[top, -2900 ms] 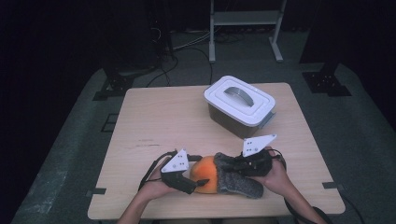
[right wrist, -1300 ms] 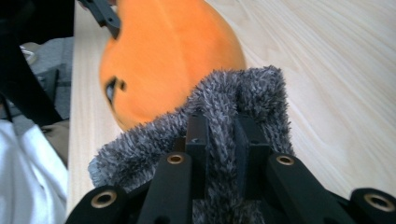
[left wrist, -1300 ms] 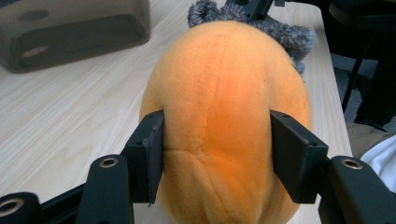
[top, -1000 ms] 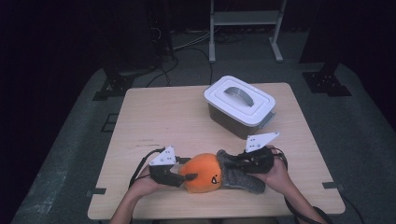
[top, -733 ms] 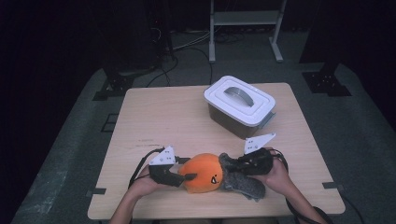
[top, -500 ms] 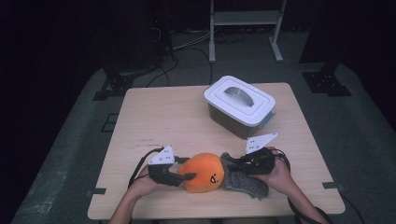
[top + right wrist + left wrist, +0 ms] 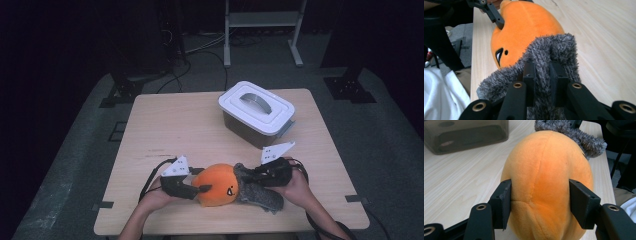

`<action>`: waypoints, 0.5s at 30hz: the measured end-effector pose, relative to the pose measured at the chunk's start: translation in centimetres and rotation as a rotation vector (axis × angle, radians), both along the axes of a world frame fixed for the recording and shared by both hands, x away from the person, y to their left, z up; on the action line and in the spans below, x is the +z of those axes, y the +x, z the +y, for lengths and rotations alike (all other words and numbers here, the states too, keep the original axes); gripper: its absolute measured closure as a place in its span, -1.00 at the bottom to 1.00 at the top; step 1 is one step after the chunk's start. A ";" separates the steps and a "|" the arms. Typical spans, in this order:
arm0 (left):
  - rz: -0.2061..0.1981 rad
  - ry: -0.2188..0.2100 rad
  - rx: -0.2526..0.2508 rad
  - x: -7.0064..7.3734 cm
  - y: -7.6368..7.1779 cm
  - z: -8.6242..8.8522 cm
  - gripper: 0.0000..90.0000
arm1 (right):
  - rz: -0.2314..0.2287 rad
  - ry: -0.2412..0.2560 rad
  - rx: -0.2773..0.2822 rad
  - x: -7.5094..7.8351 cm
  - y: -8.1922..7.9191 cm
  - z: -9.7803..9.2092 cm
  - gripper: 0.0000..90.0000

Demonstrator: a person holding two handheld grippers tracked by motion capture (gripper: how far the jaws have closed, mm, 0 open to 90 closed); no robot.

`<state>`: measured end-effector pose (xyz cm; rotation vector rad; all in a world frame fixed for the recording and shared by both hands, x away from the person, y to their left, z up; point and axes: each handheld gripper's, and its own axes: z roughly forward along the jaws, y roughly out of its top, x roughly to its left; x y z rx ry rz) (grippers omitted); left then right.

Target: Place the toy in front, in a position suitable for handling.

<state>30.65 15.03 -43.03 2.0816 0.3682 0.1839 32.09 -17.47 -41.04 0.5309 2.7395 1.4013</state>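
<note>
The orange plush toy (image 7: 216,185) lay at the table's (image 7: 170,125) 6 o'clock edge, its grey furry cover (image 7: 257,192) to its 3 o'clock. The left gripper (image 7: 540,200) had its jaws closed against the toy's sides; the right gripper (image 7: 542,75) had its jaws pinched on a fold of the cover. Both items appeared soft, light and compressible, so the cover was best gripped at its rim and the toy across its body.

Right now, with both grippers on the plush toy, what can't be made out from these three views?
- Lidded container: its contents, high view; the white lid covers them, and the left gripper view cuts the box off at the top edge.
- Orange plush toy: its face, left gripper view; turned away.
- Grey fuzzy cover: how far it reaches over the toy, right gripper view; its own pile and the right gripper hide that.
</note>
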 end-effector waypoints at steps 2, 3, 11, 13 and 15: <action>-0.001 0.001 -0.001 0.1 -0.1 -0.1 -0.12 | -0.022 0.017 0.001 0.5 -0.2 0.0 0.71; -0.005 0.001 -0.004 0.1 -0.2 -0.2 -0.12 | -0.028 0.038 0.005 0.9 -0.3 0.0 0.71; -0.038 0.022 -0.029 0.4 -0.7 -1.0 -0.12 | -0.042 0.057 0.039 1.2 -0.7 1.1 0.70; -0.036 0.021 -0.029 0.4 -0.6 -1.0 -0.12 | -0.030 0.048 0.030 0.9 -0.5 0.8 0.70; -0.035 0.019 -0.032 0.4 -0.7 -1.1 -0.12 | -0.022 0.015 0.008 0.5 -0.3 0.4 0.70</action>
